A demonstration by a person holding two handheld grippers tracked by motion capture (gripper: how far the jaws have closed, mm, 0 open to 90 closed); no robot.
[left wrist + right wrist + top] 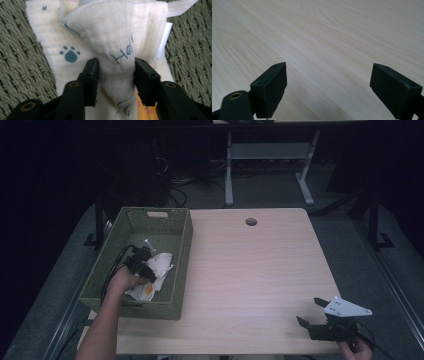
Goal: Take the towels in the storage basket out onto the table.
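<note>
We see a cream cloth (82, 37) printed with a blue paw mark and blue lettering, an orange patch at its lower edge. It lies in an olive-green woven basket (181, 245). The worktop (260, 270) is pale wood grain; the fingers (91, 75) are black.

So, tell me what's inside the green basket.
The green woven basket holds a crumpled cream cloth printed with a blue paw and writing. The left gripper pinches a fold of it. Anything beneath the cloth is covered.

Dim lab: bare desk (250, 270), floor cables (175, 190)
</note>
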